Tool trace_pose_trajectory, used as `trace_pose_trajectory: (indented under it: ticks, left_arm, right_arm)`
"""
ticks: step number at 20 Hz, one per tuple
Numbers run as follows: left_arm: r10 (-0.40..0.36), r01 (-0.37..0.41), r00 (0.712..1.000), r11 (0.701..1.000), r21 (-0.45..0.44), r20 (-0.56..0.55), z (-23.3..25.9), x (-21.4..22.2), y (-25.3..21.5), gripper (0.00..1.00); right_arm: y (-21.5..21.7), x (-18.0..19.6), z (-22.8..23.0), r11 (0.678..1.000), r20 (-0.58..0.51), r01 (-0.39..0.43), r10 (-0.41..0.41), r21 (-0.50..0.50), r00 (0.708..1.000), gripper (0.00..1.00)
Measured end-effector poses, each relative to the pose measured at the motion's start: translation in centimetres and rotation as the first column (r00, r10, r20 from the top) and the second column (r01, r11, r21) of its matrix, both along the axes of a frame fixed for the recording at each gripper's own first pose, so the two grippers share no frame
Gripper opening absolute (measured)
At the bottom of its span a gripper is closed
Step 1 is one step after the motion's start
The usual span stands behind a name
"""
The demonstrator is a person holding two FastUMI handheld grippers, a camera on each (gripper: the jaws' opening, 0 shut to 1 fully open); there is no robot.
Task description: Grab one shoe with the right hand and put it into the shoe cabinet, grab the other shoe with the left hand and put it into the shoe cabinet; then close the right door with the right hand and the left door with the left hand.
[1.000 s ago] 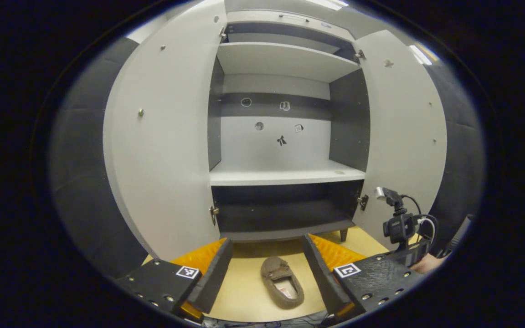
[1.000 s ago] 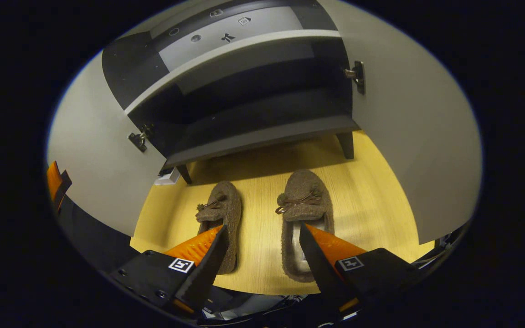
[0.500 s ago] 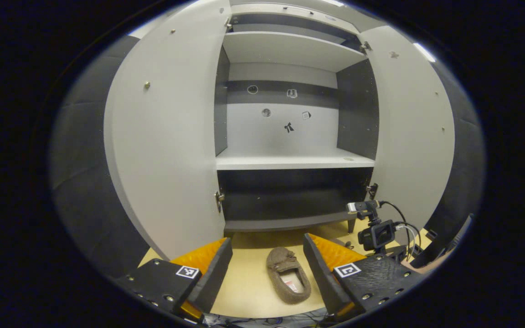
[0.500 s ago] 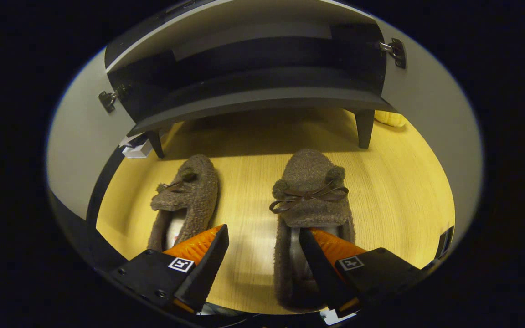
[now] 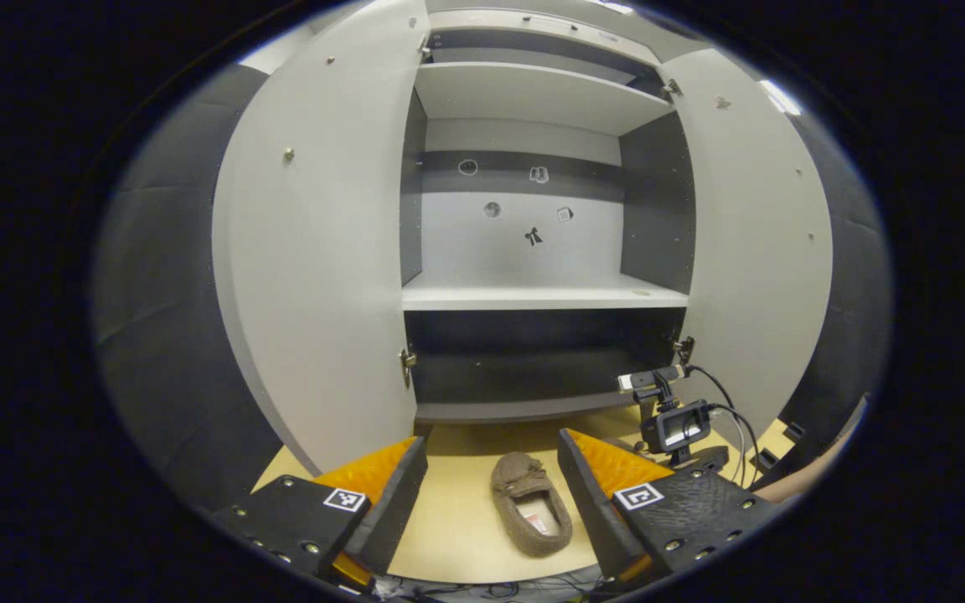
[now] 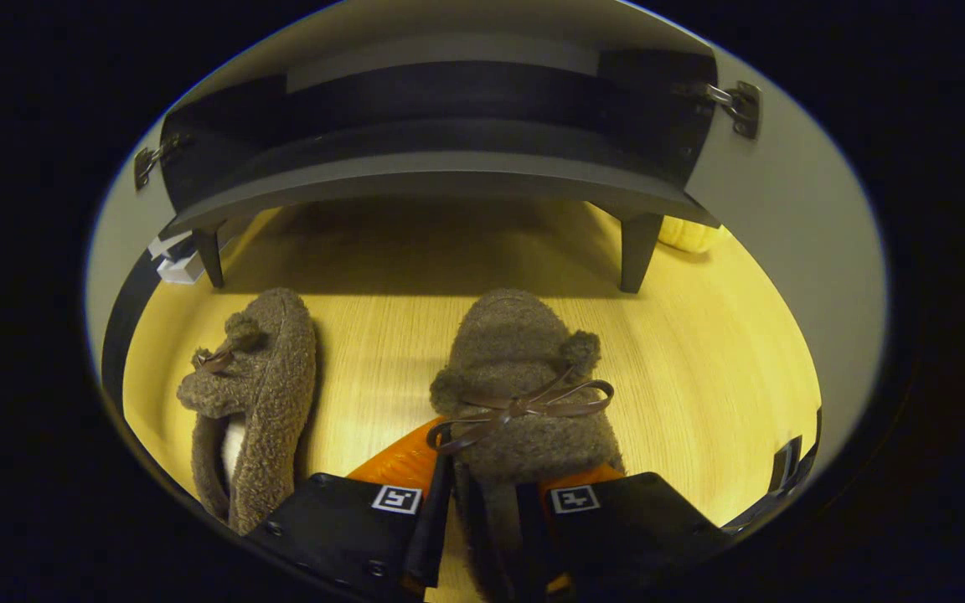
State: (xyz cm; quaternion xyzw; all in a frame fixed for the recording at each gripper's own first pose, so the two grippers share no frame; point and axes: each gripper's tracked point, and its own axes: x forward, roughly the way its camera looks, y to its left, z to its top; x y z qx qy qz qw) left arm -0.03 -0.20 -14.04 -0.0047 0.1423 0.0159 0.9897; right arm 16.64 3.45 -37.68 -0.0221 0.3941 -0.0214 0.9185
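Right tongs (image 6: 482,494) low over the floor, clenched on right shoe (image 6: 524,377); left tongs (image 5: 489,486) released, held level

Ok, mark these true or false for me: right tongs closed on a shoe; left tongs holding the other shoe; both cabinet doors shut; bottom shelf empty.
1. The right tongs are shut on the right shoe. True.
2. The left tongs hold the other shoe. False: they are open, and it lies on the floor.
3. Both cabinet doors are shut. False: the left door and right door stand open.
4. The bottom shelf has no shoe on it. True.
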Motion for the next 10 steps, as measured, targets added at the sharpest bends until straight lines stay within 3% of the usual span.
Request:
trace_pose_trajectory:
  ticks: [2,4,6,7,10]
  left_arm:
    - [-0.011,0.011,1.0,1.0,0.001,0.003,0.0,0.1,-0.4,0.91]
    - [-0.022,0.022,1.0,1.0,0.001,0.005,0.1,0.0,-0.8,0.91]
    - [-0.032,0.032,0.999,0.999,0.004,0.01,0.2,-0.1,-1.1,0.91]
    - [-0.035,0.035,0.999,0.999,0.007,0.015,0.5,-0.2,-1.2,0.91]
    - [-0.04,0.04,0.999,0.999,0.015,0.028,1.0,-0.7,-1.2,0.9]
  right_arm:
    - [0.2,-0.2,0.2,0.999,-0.015,-0.033,0.033,0.043,0.999,0.42]
    - [0.3,-0.1,0.2,0.997,-0.016,-0.033,0.034,0.069,0.999,0.1]
    - [0.8,-0.4,0.4,0.992,-0.03,-0.033,0.037,0.124,0.999,0.08]
    - [1.1,-0.8,0.2,0.988,-0.043,-0.04,0.047,0.151,0.998,0.02]
    - [0.9,-2.4,1.8,0.985,-0.032,-0.071,0.077,0.155,0.997,0.02]
